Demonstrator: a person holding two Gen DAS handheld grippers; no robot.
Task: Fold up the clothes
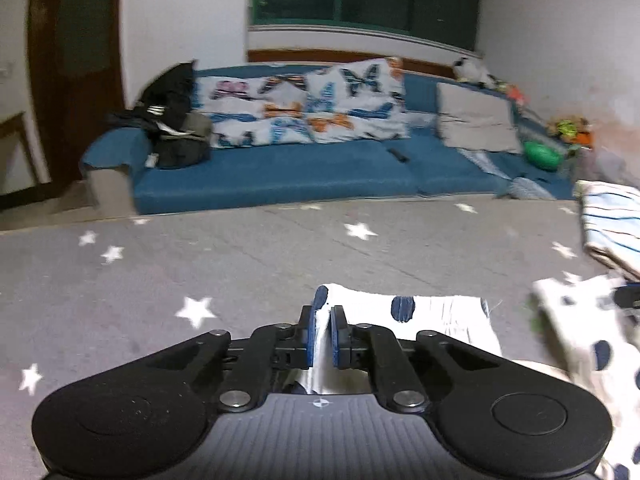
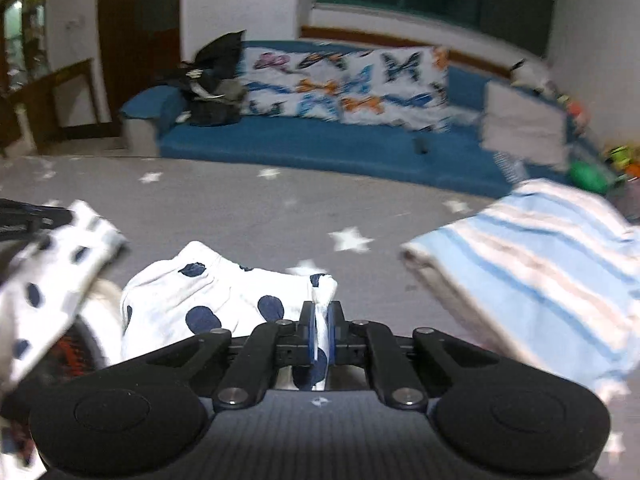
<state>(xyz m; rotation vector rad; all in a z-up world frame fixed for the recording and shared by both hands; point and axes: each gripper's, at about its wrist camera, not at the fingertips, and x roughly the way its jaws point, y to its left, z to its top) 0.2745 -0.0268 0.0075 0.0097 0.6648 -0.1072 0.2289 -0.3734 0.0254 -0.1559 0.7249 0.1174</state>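
A white garment with navy dots (image 1: 436, 320) lies low over the grey star-patterned carpet (image 1: 240, 264). My left gripper (image 1: 323, 332) is shut on one edge of it. In the right wrist view the same dotted garment (image 2: 208, 292) spreads to the left, and my right gripper (image 2: 321, 328) is shut on another bunched edge of it. The left gripper's black tip (image 2: 28, 216) shows at the far left there, with cloth hanging from it.
A folded blue-and-white striped cloth (image 2: 540, 264) lies on the carpet to the right; it also shows in the left wrist view (image 1: 612, 224). A blue sofa (image 1: 280, 172) with butterfly pillows (image 1: 304, 108) and a black bag (image 1: 172, 120) stands ahead.
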